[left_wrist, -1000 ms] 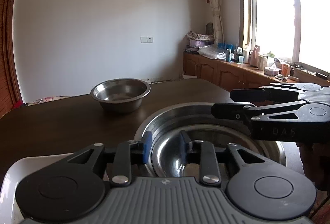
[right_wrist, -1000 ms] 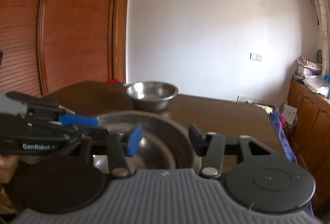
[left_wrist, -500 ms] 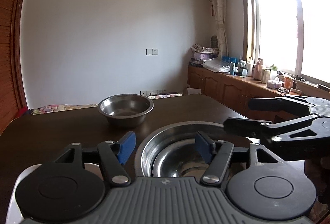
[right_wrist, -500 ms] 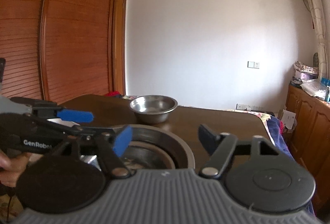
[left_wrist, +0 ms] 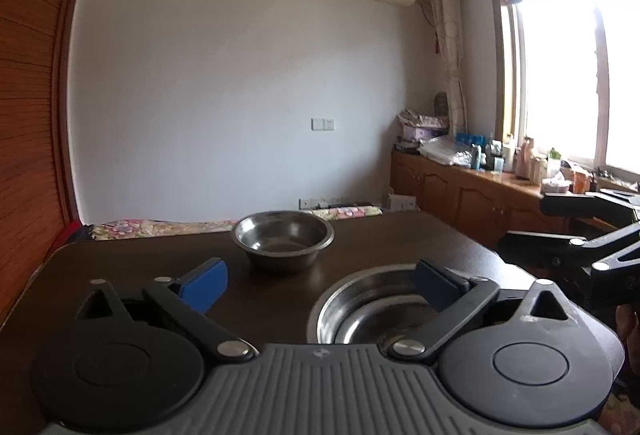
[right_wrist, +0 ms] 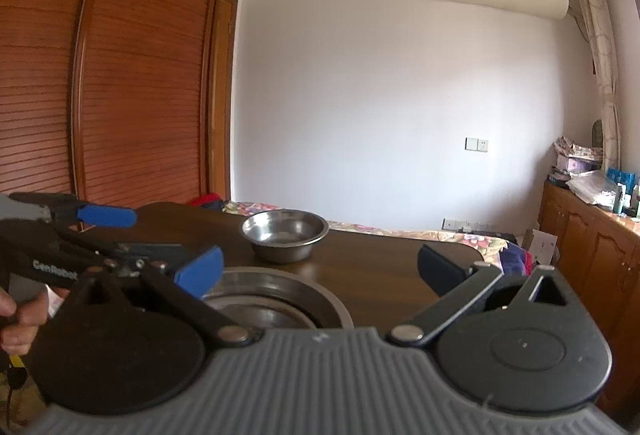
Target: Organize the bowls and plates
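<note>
A small steel bowl [left_wrist: 284,239] stands alone on the dark table; it also shows in the right wrist view [right_wrist: 285,234]. A larger steel bowl [left_wrist: 360,305], with another nested inside it, sits on the table near both grippers and shows in the right wrist view [right_wrist: 276,295] too. My left gripper [left_wrist: 320,285] is open and empty, raised above the near bowl's left rim. My right gripper [right_wrist: 320,271] is open and empty, above the near bowl's right side. Each gripper shows in the other's view, the right [left_wrist: 580,235] and the left [right_wrist: 92,231].
The dark wooden table [left_wrist: 140,267] ends just behind the far bowl. A wooden sideboard [left_wrist: 480,195] with clutter stands under the window at right. Slatted wooden wardrobe doors [right_wrist: 100,75] fill the left.
Both grippers have opened wide, the left letting go of the near bowl's rim, and both have lifted and drawn back from the bowl. The bowls have stayed in place.
</note>
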